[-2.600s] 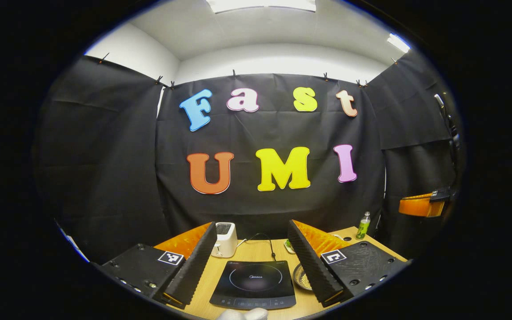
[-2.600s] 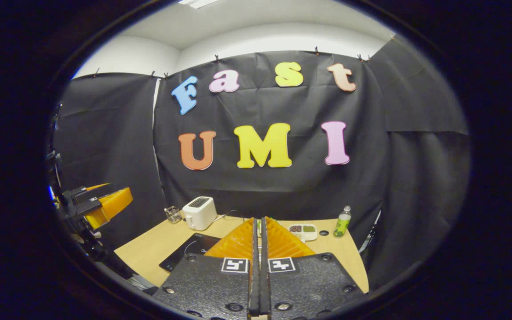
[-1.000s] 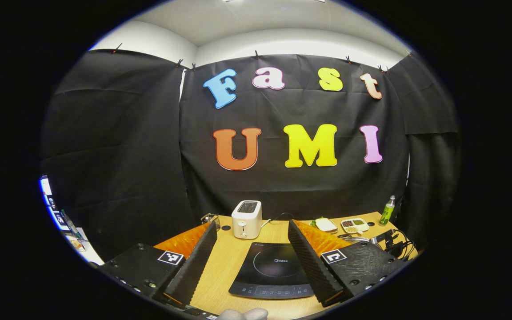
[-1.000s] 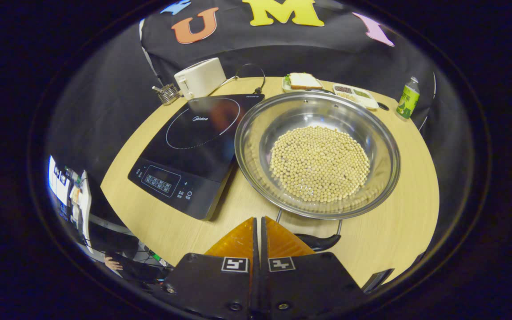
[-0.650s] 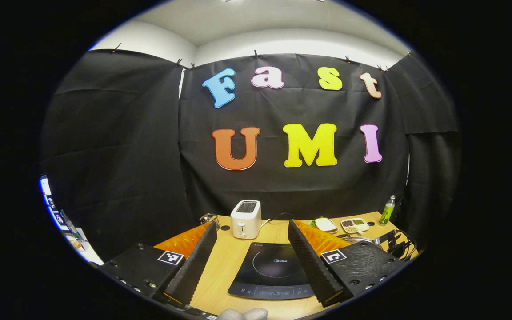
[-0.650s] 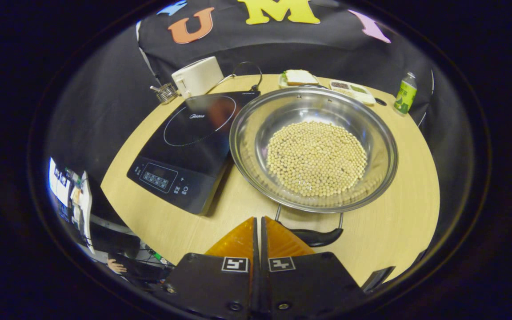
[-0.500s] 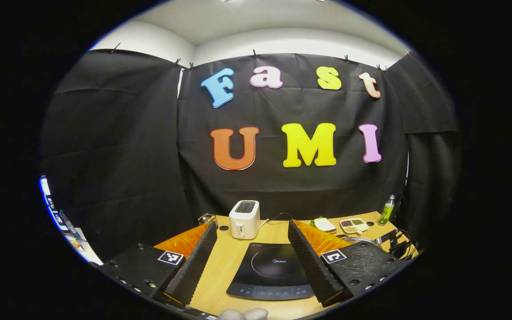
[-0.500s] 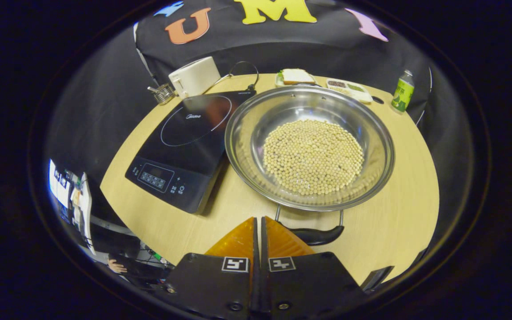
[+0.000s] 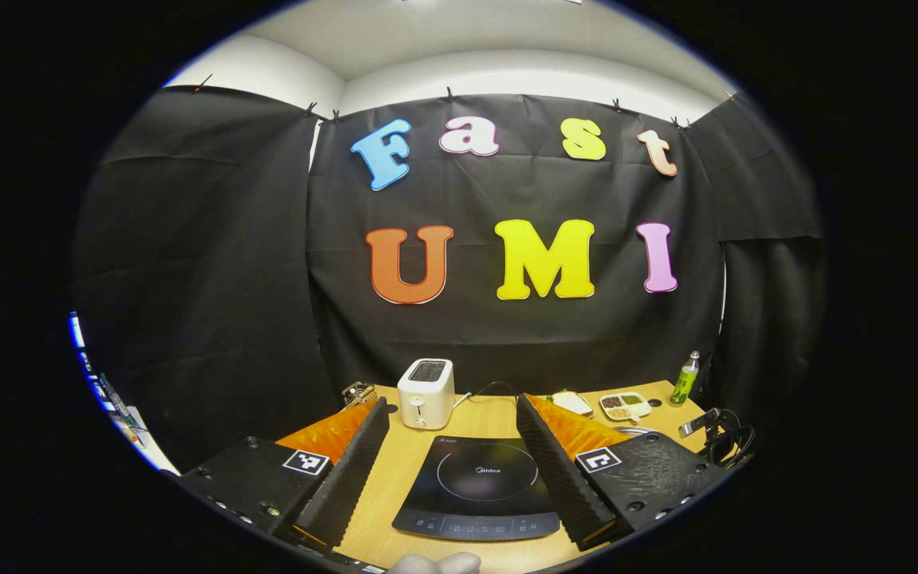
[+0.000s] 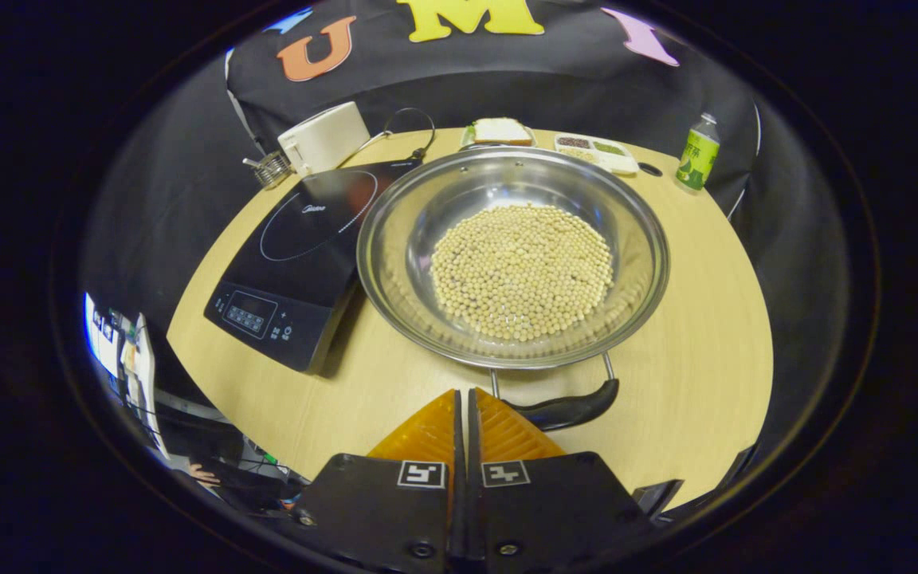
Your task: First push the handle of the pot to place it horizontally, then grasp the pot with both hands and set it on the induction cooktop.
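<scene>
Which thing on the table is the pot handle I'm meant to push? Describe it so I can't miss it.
Find the big steel pot of pale beans beside the black induction cooktop. At its near rim, by the right claw, hangs the handle: a black grip on two wire legs, unlike anything nearby.

In the left gripper view, the pot (image 9: 641, 431) showed as a thin sliver of steel rim behind the left gripper's (image 9: 453, 466) right finger; its bowl and handle were hidden. That finger also covered the induction cooktop's (image 9: 479, 486) right edge and part of the sandwich plate (image 9: 572, 402). A dark clump of cables and a clip (image 9: 720, 434) at the bench's (image 9: 395, 510) far right was too small to identify.

In the right gripper view, the right gripper's (image 10: 463, 434) fingers hid the left end of the pot's handle (image 10: 566, 410), and the pot's (image 10: 507, 255) far rim covered part of the sandwich plate (image 10: 495, 131). The cooktop's (image 10: 300, 255) control markings were too small to make out.
</scene>
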Demonstrator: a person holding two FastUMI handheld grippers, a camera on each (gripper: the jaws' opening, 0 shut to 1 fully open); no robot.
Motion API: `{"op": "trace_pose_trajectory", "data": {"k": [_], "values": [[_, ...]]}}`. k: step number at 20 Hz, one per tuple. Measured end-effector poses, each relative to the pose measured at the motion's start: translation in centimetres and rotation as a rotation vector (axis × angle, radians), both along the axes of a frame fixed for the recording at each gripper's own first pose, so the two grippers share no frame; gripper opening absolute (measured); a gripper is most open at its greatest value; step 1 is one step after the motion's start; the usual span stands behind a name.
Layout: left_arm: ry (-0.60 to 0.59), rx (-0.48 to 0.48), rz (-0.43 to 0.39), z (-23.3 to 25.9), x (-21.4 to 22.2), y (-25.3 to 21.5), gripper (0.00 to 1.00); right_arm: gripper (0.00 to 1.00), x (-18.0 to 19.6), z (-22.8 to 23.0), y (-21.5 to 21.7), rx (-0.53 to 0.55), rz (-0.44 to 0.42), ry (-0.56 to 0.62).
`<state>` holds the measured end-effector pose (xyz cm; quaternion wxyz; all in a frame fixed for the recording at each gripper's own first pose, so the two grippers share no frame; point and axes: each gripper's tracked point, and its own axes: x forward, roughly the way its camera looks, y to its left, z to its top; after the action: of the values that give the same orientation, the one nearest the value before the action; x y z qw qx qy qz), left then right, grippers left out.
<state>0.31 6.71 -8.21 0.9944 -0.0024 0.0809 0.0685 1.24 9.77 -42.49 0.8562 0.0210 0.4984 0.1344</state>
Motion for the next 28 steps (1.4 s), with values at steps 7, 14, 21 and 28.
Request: {"op": "trace_pose_trajectory", "data": {"k": [7, 14, 21, 28], "values": [[0.004, -0.004, -0.013, -0.2, 0.8, -0.7, 0.97, 0.04, 0.7, -0.2, -4.0, -0.04, -0.025, 0.003], [0.007, -0.011, -0.013, -0.3, 1.4, -1.2, 0.97, 0.04, 1.5, -0.3, -7.5, -0.072, -0.047, 0.004], [0.008, -0.008, -0.015, -0.2, 1.7, -2.1, 0.96, 0.04, 2.8, -0.1, -11.4, -0.101, -0.065, 0.001], [0.019, -0.002, -0.015, -0.5, 2.1, -3.0, 0.96, 0.04, 4.7, -0.3, -14.5, -0.151, -0.05, -0.001]]}}
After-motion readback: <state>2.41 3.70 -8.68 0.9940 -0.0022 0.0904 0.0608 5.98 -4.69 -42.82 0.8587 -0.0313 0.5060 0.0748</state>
